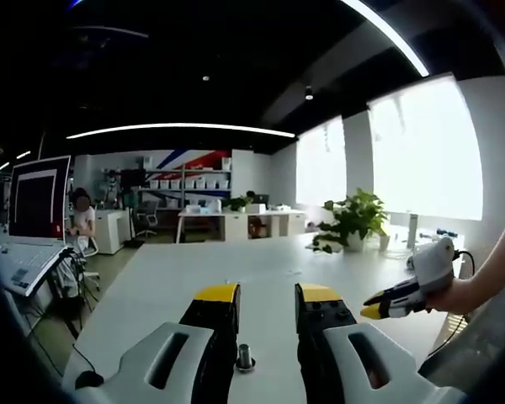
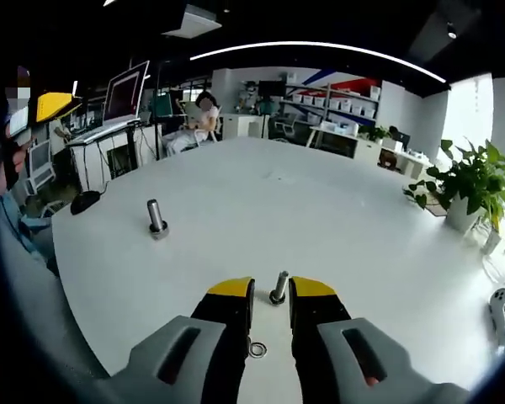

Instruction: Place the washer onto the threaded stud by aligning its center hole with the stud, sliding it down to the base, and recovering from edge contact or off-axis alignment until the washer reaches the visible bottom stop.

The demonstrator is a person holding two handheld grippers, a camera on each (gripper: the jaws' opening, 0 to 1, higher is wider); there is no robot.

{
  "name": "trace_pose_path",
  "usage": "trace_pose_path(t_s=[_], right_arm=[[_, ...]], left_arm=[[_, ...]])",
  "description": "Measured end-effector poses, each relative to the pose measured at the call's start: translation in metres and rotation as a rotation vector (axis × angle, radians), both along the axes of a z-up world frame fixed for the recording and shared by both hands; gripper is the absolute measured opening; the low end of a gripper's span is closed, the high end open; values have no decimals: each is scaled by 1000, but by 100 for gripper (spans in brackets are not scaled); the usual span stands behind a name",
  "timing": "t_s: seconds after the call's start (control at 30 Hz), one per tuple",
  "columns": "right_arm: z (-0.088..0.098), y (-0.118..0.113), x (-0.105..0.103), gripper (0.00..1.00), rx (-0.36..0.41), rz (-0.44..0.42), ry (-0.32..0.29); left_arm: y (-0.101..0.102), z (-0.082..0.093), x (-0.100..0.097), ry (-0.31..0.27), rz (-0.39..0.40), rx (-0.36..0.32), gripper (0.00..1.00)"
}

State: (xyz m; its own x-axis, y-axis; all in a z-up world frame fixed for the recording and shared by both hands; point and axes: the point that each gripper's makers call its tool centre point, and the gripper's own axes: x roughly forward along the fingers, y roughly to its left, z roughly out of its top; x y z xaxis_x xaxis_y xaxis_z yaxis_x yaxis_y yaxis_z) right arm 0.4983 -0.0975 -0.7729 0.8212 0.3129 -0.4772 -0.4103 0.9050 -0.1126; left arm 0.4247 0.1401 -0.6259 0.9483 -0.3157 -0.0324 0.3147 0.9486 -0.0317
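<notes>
Two threaded studs stand on the white table [image 2: 337, 227]: near stud [image 2: 279, 288], far stud [image 2: 156, 218] | washer [image 2: 257, 348] lies flat between right gripper [image 2: 270, 290] jaws, spread, unheld | left gripper [image 1: 268, 295] spread, empty, over a stud [image 1: 245, 357] | judgement: pinch washer rim, keep it level, centre hole over stud | washer hole indistinct.

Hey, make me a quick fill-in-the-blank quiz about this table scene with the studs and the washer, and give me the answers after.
1. The washer lies flat on the white ____.
2. In the right gripper view, the washer sits between the jaws of the ____ gripper.
3. The right gripper view shows ____ upright studs: the near stud and the far stud.
4. No stud has a ____ on it yet.

Answers: table; right; two; washer
</notes>
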Motion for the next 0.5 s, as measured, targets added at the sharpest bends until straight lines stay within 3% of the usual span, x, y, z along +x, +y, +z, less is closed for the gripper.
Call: trace_pose_path(t_s=[0.5], right_arm=[[16,-7,-19,19,3,-10,-7]], left_arm=[[-6,0,-1,-6,-24,7,24]])
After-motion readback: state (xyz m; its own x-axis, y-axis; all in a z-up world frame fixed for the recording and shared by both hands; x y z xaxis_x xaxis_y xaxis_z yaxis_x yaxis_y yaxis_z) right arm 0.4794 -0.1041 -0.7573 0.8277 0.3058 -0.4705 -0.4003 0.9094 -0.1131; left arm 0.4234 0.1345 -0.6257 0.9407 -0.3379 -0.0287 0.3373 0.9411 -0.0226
